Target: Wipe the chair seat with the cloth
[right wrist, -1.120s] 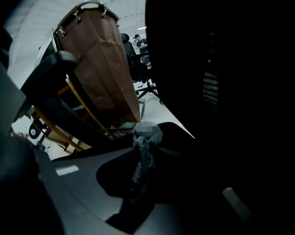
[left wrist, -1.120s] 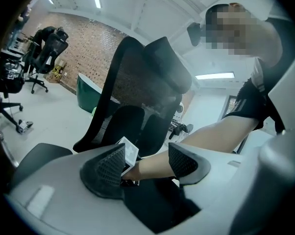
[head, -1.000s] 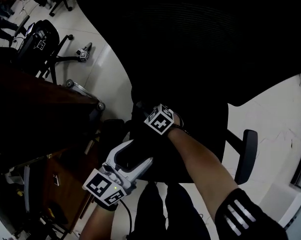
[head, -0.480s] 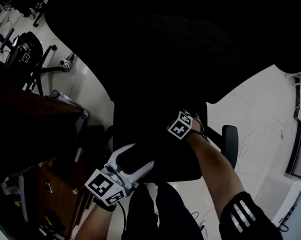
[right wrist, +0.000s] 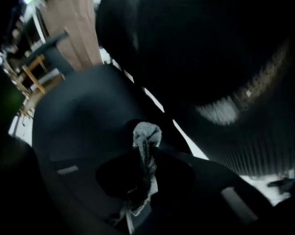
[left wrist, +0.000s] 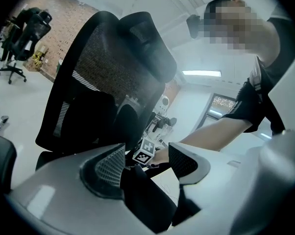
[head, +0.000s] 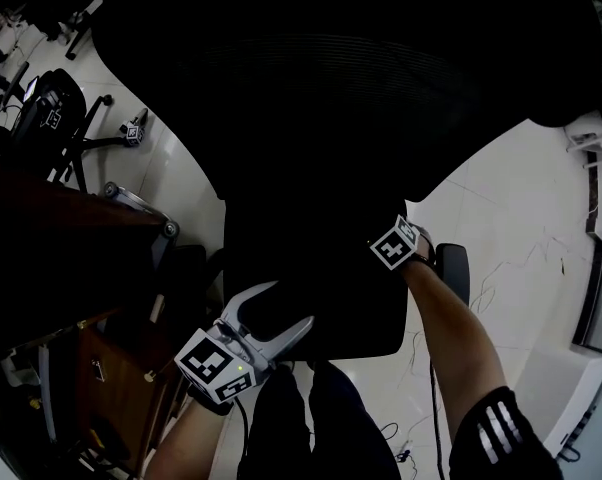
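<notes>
Two grippers at the black padded chair seat (head: 311, 273). Right gripper (right wrist: 143, 161): fingers clamped on the grey-white terry cloth (right wrist: 147, 130), by the seat's right side. Left gripper (head: 284, 308): fingers apart, empty, at the front edge. Judgement: press the cloth flat and overlap the strokes.

The head view looks steeply down on the chair seat (head: 311, 288), the right gripper view skims it closely, and the left gripper view tilts up at its backrest (left wrist: 103, 67).
</notes>
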A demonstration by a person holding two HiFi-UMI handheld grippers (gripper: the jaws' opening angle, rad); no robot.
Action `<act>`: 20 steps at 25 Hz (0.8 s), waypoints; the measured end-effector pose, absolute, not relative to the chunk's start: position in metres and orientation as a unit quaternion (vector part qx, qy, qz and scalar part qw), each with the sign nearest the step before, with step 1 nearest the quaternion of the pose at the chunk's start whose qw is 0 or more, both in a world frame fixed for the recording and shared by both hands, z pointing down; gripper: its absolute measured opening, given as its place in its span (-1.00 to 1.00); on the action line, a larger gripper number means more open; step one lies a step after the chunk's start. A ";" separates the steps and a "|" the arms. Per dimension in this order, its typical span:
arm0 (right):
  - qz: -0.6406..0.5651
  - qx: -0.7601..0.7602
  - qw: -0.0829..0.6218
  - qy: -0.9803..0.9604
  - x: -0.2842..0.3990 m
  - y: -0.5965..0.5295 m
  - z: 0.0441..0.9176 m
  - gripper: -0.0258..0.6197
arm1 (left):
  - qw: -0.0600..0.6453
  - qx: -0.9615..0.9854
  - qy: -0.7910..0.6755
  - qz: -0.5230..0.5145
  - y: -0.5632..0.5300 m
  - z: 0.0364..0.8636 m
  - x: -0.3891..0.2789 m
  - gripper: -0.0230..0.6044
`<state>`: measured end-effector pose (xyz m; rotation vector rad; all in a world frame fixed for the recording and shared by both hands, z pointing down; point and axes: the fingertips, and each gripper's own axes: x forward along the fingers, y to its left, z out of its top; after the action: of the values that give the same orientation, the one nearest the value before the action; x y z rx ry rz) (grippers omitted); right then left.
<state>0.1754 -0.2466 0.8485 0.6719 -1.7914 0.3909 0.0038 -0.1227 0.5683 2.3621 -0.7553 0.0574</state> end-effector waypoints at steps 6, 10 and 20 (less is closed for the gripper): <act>0.197 0.233 0.446 -0.841 0.022 -0.230 0.813 -0.73 | 0.324 0.889 -0.323 0.030 -0.114 0.572 -0.035 0.03; 0.208 0.185 0.423 -0.862 -0.069 -0.213 0.814 -0.73 | 0.326 0.877 -0.352 0.034 -0.106 0.576 -0.062 0.03; 0.176 0.137 0.464 -0.857 -0.124 -0.191 0.859 -0.73 | 0.337 0.864 -0.372 0.038 -0.090 0.597 -0.094 0.03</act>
<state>-0.1236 -0.1906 0.8587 0.3358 -2.1057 0.4332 -0.0943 -0.0896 0.5975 2.2518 -0.9698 0.0990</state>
